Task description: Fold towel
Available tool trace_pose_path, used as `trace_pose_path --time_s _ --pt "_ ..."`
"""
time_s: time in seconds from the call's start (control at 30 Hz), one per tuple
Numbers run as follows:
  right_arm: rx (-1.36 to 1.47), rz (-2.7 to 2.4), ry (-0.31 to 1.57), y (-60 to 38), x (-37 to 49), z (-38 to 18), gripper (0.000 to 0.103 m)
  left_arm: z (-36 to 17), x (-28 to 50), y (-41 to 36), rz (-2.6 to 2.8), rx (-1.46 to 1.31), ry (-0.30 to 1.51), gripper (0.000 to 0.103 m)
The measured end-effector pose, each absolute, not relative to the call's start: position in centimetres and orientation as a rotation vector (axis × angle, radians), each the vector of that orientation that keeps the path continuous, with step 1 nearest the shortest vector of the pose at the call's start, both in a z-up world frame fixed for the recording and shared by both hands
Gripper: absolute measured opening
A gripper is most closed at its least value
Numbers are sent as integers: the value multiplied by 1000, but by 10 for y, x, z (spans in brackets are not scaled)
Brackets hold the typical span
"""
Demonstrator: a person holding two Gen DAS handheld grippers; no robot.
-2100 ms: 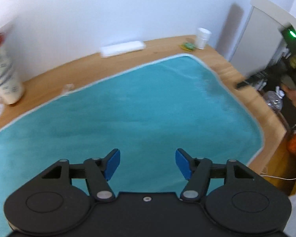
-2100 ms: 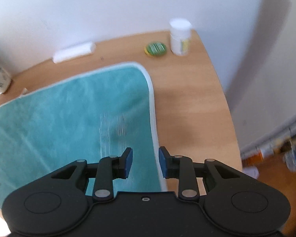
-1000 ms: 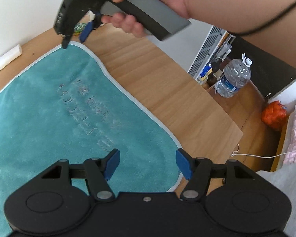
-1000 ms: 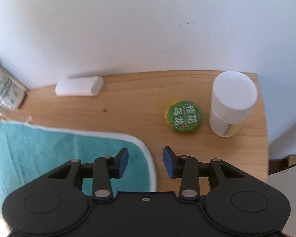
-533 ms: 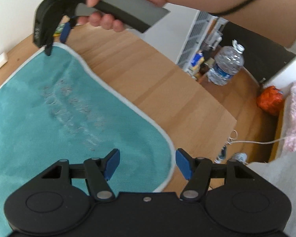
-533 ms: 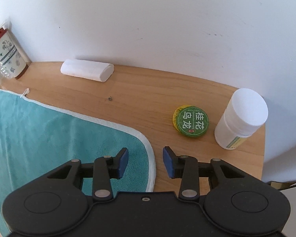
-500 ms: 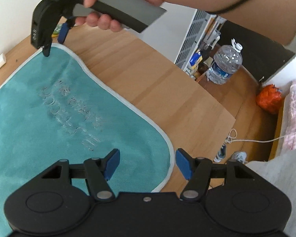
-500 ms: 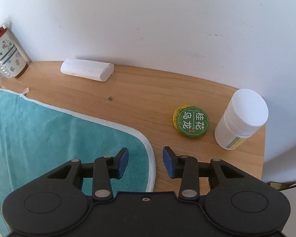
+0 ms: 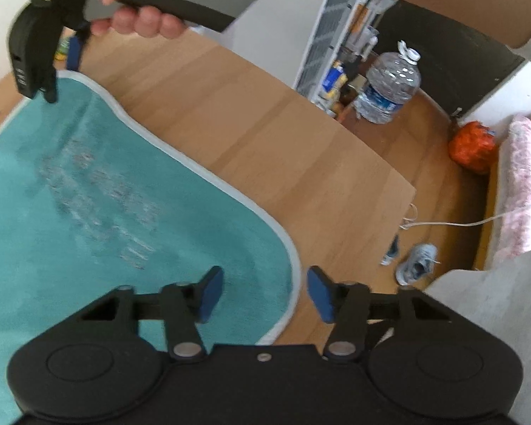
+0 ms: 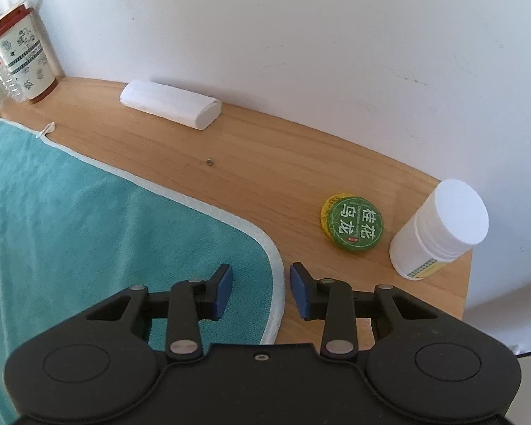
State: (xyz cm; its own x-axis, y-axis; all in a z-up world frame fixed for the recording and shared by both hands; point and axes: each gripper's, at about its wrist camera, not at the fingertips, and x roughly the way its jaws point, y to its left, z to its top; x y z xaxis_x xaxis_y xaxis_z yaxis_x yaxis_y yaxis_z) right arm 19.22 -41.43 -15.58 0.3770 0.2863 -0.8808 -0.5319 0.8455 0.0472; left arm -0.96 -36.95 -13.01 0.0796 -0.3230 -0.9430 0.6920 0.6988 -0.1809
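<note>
Left hand-held gripper [image 9: 262,292] shifted toward corner, pads apart; teal towel [image 9: 70,212] flat, white-edged.

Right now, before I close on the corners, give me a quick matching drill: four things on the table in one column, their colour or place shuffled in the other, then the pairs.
Things:
1. towel
2. round tin
3. plastic jar
4. rolled cloth

Descriptions:
A. white, lying against the wall
B. teal with a pale border, spread flat
C. green lid with white characters
D. white lid, standing at the table's far right end

Pairs: 1-B, 2-C, 3-D, 4-A
</note>
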Motion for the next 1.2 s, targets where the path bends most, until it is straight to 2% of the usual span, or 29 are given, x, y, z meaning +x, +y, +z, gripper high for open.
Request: trace_pose_path --time_s 0.1,0.17,0.23,0.3,0.33,0.37,0.53,0.67,0.77,0.8,0.87,0.9,0.93,1.1,1.17,1.2 --pt "-263 534 1069 -415 192 -155 33 -134 -10 -372 -786 368 1282 30" --pt "-249 535 1080 -417 193 -153 26 -134 -9 -372 -787 362 1280 27" --pt "-224 530 1088 -420 195 -153 10 -134 -9 -371 -790 349 1275 17" --pt "-207 528 1093 -423 196 -152 9 -134 -9 -369 -790 333 1268 16" --pt "-210 544 1094 -423 196 -152 9 -135 -8 -369 -788 329 1266 10" --pt "-207 541 1097 -424 197 -152 8 -135 -9 -370 -793 329 1265 9" --pt "-176 529 1115 -433 201 -151 8 -136 -11 -372 -795 333 1265 6" --pt "-190 529 1113 -433 200 -152 8 -138 -10 -371 -778 319 1276 8" --pt "-196 531 1110 -433 200 -153 8 -138 -10 -371 -775 309 1281 14" --pt "-193 532 1110 -434 200 -153 8 -138 -10 -371 -777 307 1281 20" --pt "-189 533 1112 -435 200 -153 8 -138 -10 -373 -777 307 1280 38" --pt "-189 534 1113 -435 201 -153 8 -138 -10 -374 -769 314 1275 54" --pt "-189 535 1114 -435 201 -153 8 -139 -11 -375 -763 322 1272 58" --pt "-188 539 1114 -437 203 -154 8 -142 -13 -383 -746 364 1247 55" --pt "-169 511 1119 -436 194 -152 8 -142 -13 -383 -726 373 1232 44" --pt "-166 513 1117 -436 194 -152 8 -142 -13 -382 -710 381 1222 32"
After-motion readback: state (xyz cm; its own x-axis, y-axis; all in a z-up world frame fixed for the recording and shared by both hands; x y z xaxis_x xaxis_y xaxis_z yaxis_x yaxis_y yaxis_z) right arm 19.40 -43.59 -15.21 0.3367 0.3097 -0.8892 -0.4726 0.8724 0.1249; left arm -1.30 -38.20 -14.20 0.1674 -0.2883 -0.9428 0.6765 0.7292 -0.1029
